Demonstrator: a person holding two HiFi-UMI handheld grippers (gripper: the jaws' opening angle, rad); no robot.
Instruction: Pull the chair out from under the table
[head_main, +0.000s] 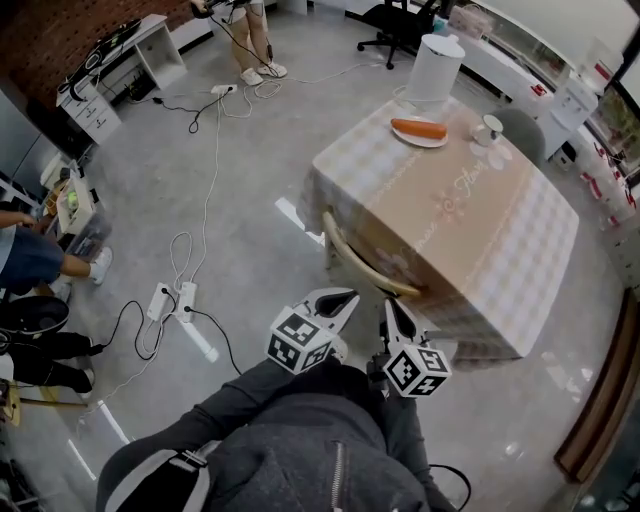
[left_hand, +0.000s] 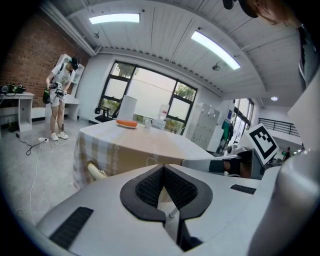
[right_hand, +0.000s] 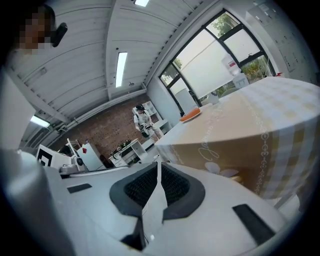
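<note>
Left gripper (head_main: 343, 299): I am holding its jaws pressed together with nothing between them, aiming it at the chair's back rail and stopping just short of touching it.
Right gripper (head_main: 391, 306): its jaws are also together and empty. I am holding it just beside the left one so that both line up on the same rail.
Chair (head_main: 362, 262): it is sitting tucked under the near corner of the worktop, not yet pulled out. Only its pale curved back rail is showing outside the cloth, so I am judging that rail to be the one part I can take hold of.
Worktop (head_main: 480, 225): its checked cloth is hanging low over the sides, hiding the chair's seat and legs.
Carrot on a plate (head_main: 418, 129): it is lying at the far end, well apart from the chair.
Next move: I am judging that the jaws need to part before they can close on the rail.
Power strip (head_main: 172, 300): it is lying with its cables on the floor to my left, well apart from the chair.
</note>
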